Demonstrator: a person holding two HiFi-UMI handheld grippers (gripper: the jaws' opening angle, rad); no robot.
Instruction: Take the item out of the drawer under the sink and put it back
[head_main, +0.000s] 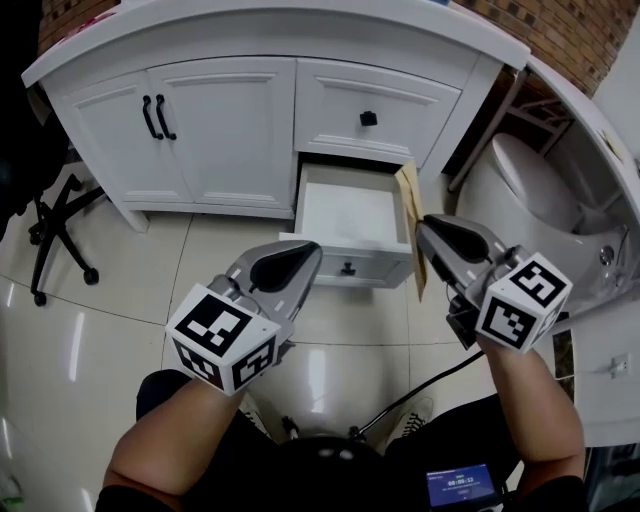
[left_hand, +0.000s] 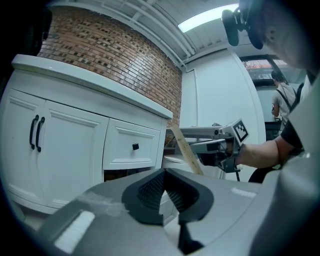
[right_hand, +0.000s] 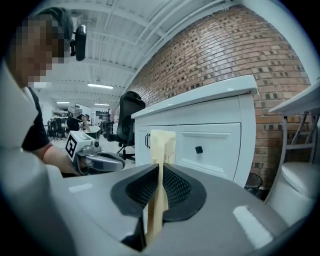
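We face the white vanity (head_main: 220, 130), whose lower drawer (head_main: 350, 215) stands pulled out under a closed upper one, its white floor bare. Our left gripper (head_main: 308, 252) hangs just off the drawer's front left corner with its jaws pressed together on nothing; its own view shows the ribbed pads (left_hand: 150, 190) meeting with no gap. Our right gripper (head_main: 426, 228) is clamped on the flat tan item (head_main: 410, 200) (thin, like an envelope or a card sleeve), and its own view shows the sheet (right_hand: 161, 150) pinched edge-on between the pads and rising above them. The item stands on edge along the drawer's right side, outside the well as far as we can tell.

We judge the taking-out done and the return in hand. The next move calls for swinging the sheet inward over the drawer's right rim, tipping it flat toward the floor, then parting the jaws; the left gripper looks placed to push the front shut.
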